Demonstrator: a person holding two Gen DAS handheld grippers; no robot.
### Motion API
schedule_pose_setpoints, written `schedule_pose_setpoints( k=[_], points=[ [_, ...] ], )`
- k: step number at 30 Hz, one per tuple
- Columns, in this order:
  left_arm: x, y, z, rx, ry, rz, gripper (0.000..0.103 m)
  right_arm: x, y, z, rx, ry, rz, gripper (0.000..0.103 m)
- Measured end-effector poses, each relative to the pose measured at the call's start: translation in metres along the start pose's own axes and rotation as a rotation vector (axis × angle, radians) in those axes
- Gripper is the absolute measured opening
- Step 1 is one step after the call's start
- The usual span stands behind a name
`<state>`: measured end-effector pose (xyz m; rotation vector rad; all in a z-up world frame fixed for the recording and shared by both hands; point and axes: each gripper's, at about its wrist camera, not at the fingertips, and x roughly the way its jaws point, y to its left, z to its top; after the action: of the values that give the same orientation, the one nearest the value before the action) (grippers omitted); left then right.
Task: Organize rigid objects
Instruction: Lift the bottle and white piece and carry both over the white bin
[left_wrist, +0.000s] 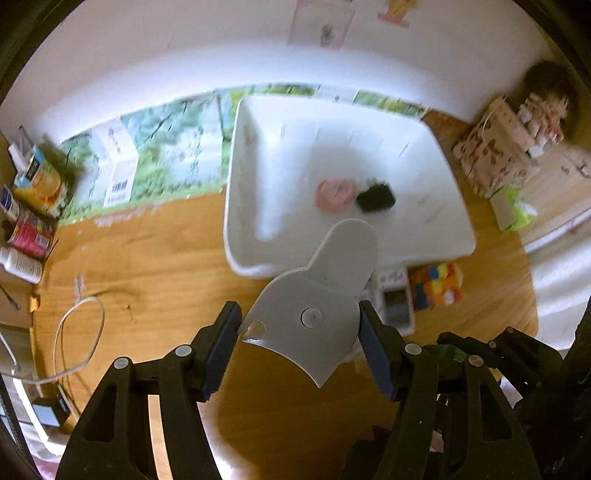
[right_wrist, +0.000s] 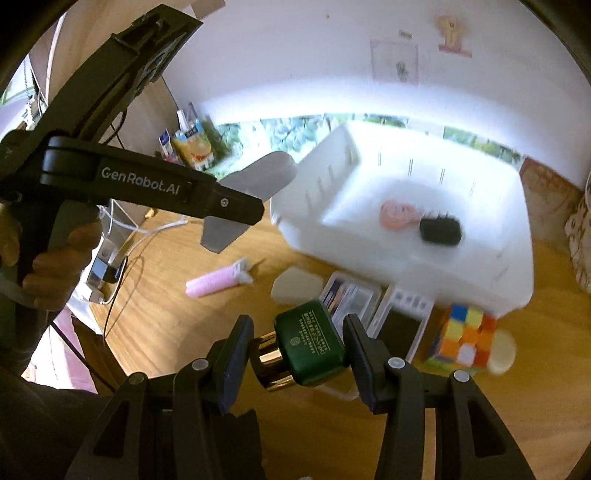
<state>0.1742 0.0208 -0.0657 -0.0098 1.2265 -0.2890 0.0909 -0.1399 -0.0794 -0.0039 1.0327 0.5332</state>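
Both tongs, the left tongs (left_wrist: 299, 343) and the right tongs (right_wrist: 299, 354), are black plastic with dark blue pads, round silver screws, and white "GenRobot.AI" letters on one handle.

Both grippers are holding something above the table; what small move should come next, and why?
Probably carry both forward over the white bin and release. The left gripper holds a grey plastic piece, the right gripper a green bottle, and the bin already holds two items.

Both tools (left_wrist: 297, 347) (right_wrist: 297, 354) clamped, angled downward
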Motion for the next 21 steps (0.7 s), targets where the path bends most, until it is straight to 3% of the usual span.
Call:
schedule_pose_setpoints(
  k=[12,21],
  points=[
    [0.003,-0.023,0.036,-0.026,-0.16,-0.068,0.067,-0.005,-0.065,0.029,0.038,-0.125,-0.004,0.05],
    [0.028,-0.027,0.056,-0.078,-0.273,-0.116,0.067,0.019,-0.108,0.038,0.072,-0.17,-0.02,0.05]
  ],
)
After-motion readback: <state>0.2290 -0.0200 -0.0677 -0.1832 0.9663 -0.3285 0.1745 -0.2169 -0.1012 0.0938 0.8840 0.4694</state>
